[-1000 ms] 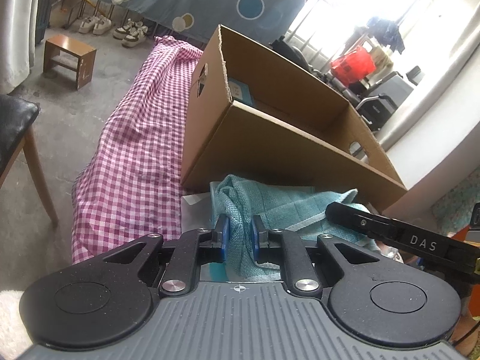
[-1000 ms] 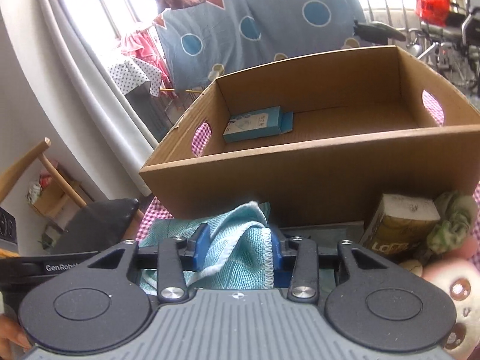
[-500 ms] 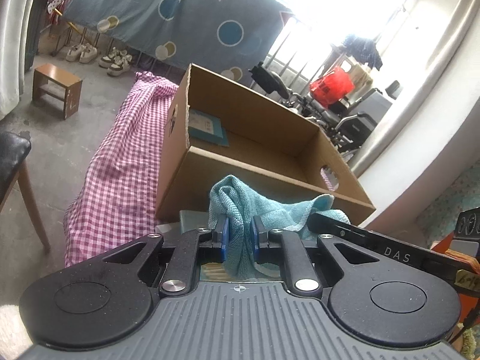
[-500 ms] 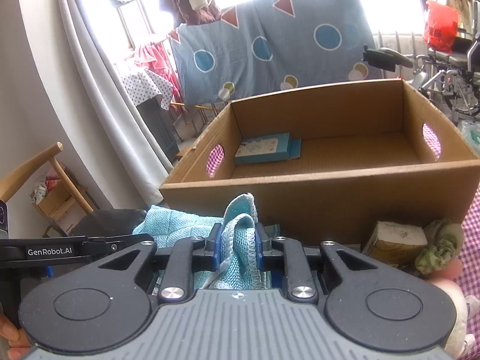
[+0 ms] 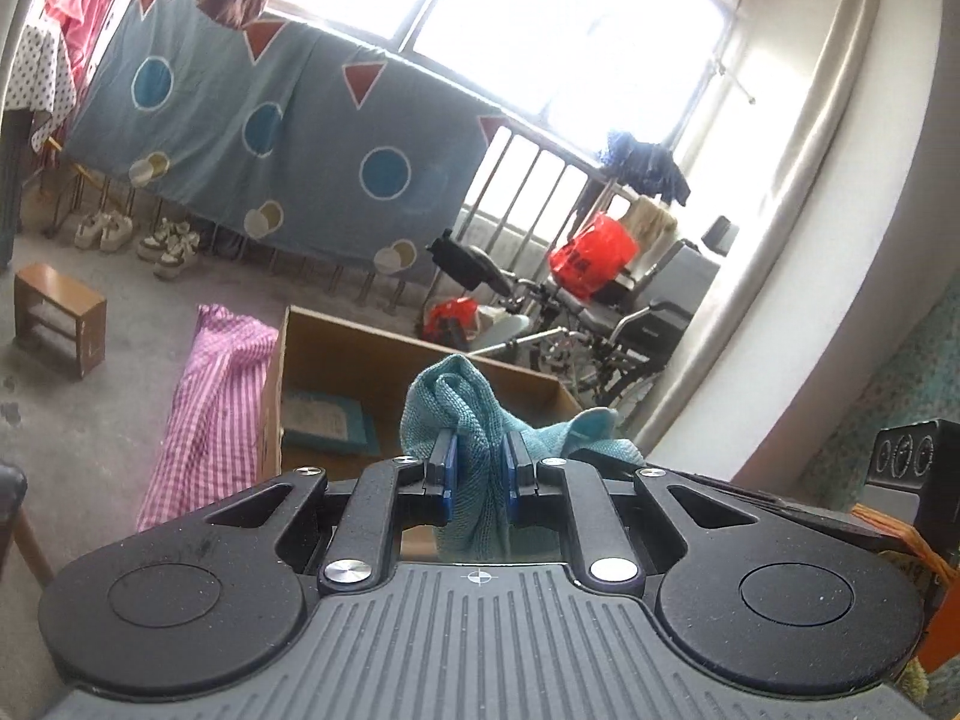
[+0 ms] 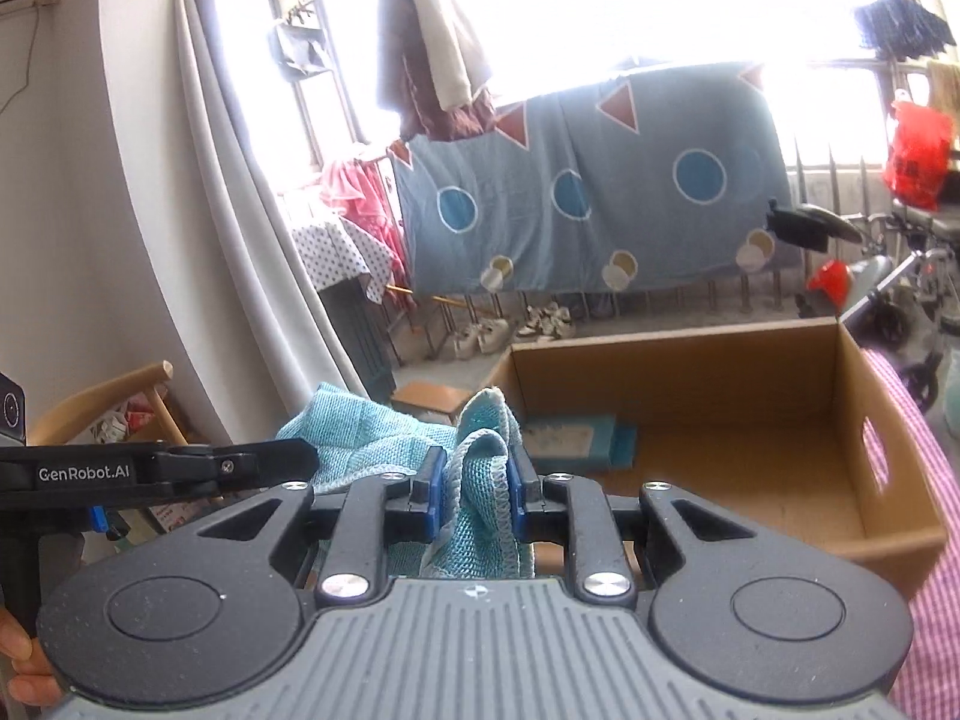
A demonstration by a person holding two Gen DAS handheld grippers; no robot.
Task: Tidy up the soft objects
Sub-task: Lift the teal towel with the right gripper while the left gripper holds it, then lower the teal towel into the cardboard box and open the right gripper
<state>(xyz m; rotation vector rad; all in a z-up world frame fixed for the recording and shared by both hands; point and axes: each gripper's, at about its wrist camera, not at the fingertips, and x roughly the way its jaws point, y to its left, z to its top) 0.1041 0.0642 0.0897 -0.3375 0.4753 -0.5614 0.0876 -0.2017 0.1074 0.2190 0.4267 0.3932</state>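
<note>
A teal knitted cloth (image 5: pixel 462 408) is pinched in both grippers and held up in the air in front of an open cardboard box (image 5: pixel 360 360). My left gripper (image 5: pixel 478 474) is shut on one bunched part of it. My right gripper (image 6: pixel 472 492) is shut on another part of the cloth (image 6: pixel 480 480), whose rest (image 6: pixel 354 438) stretches left toward the other gripper's body (image 6: pixel 150 468). The box (image 6: pixel 750 420) holds a flat teal packet (image 6: pixel 570 441) on its floor.
The box stands on a pink checked tablecloth (image 5: pixel 210 408). A wooden chair (image 6: pixel 114 402) is at the left. A small wooden stool (image 5: pixel 57 318), shoes, a hanging blue sheet (image 5: pixel 270 150) and wheelchairs (image 5: pixel 600 324) stand farther back.
Both grippers have lifted the cloth well up off the table; the views tilted upward and the box now sits lower and farther. The tissue pack and plush toy have left the right view.
</note>
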